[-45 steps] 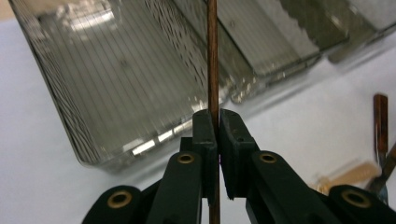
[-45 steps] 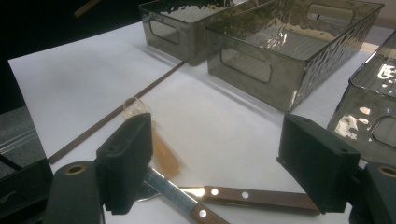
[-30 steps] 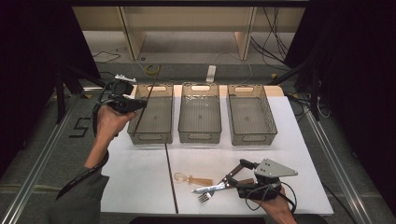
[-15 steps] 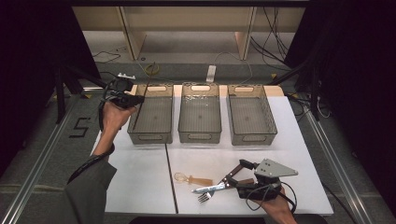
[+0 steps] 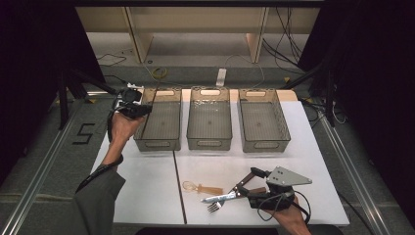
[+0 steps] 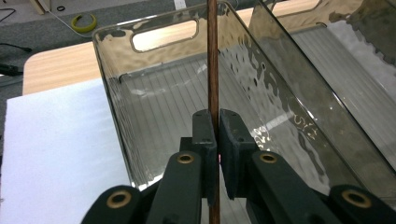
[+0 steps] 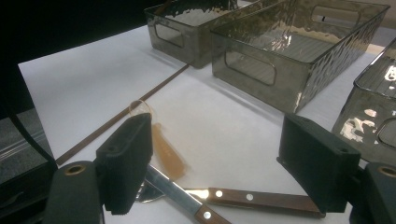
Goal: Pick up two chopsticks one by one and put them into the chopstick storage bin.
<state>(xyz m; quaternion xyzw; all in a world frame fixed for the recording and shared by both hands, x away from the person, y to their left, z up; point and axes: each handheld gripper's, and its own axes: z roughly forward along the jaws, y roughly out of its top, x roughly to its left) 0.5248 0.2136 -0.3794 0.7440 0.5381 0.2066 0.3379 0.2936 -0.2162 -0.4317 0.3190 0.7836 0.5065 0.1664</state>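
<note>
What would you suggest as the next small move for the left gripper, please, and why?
Probably lower a little, then release: the left gripper is shut on a thin wooden stick held over the left bin, so the stick should land inside.

Middle bin [image 5: 209, 123] and right bin [image 5: 261, 125] on white table [image 5: 147, 191], yellow tape roll [image 5: 159, 73] on floor, floor mark "5" [image 5: 84, 133]

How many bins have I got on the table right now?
3, in a row across the far side of the white mat: the left bin, where the left gripper holds a thin brown stick over it, the middle bin, and the right bin.
</note>
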